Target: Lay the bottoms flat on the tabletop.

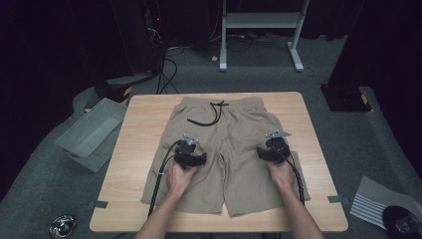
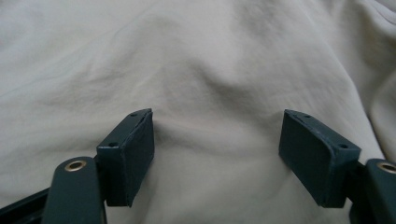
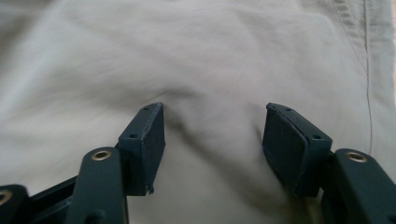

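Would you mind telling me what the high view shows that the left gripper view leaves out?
High view: the whole pair of beige fabric shorts flat on the light wooden table, their black drawstring, a grey plastic bin on the floor, and the right gripper over the other leg.

Left gripper view: two dark fingers spread apart, tips at a slight rise in the cloth, nothing pinched.

Both: the left gripper and the beige fabric.

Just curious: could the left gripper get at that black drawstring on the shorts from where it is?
Probably yes: the left gripper is open, and only flat shorts fabric lies between it and the drawstring.
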Demonstrator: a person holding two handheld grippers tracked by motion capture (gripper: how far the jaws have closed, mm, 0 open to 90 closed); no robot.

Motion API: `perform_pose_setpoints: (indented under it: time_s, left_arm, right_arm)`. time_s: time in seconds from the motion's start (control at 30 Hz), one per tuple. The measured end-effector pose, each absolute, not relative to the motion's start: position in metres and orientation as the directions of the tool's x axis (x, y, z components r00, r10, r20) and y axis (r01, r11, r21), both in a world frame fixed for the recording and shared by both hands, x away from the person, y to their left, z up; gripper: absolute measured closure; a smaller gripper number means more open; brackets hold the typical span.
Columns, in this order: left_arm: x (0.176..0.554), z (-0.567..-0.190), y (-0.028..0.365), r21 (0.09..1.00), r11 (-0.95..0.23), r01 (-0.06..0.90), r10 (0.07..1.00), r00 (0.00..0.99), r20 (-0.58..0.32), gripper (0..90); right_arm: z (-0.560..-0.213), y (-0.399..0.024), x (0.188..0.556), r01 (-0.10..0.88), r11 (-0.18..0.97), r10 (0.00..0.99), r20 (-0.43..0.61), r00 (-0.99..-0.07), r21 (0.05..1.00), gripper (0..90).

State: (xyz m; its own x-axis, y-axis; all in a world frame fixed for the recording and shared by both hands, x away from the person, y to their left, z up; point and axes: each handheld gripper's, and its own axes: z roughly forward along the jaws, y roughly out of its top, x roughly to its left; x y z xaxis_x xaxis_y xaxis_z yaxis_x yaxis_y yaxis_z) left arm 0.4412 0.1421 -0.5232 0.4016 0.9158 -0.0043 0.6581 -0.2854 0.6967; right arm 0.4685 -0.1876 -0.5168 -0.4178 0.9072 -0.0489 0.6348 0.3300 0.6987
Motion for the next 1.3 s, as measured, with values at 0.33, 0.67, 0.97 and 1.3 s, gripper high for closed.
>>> perform_pose_setpoints:
  time_s: [0.33, 0.67, 0.97, 1.3]
  left_arm:
    - [0.4, -0.525, 0.161, 0.711, -0.301, 0.636, 0.897, 0.441, -0.015, 27.3]
    - [0.363, -0.523, 0.212, 0.742, -0.268, 0.614, 0.917, 0.399, 0.002, 28.6]
    - [0.351, -0.532, 0.249, 0.751, -0.254, 0.609, 0.919, 0.394, -0.008, 30.1]
    - [0.347, -0.532, 0.252, 0.751, -0.256, 0.609, 0.922, 0.387, 0.001, 29.3]
  right_arm:
    - [-0.526, -0.201, 0.395, 0.579, 0.362, 0.861, -0.024, -0.508, 0.731, 41.5]
    - [-0.523, -0.231, 0.367, 0.583, 0.342, 0.888, -0.051, -0.457, 0.737, 39.3]
    - [-0.527, -0.238, 0.365, 0.601, 0.32, 0.89, -0.015, -0.456, 0.733, 36.2]
    - [-0.527, -0.238, 0.365, 0.6, 0.321, 0.889, -0.016, -0.457, 0.733, 35.9]
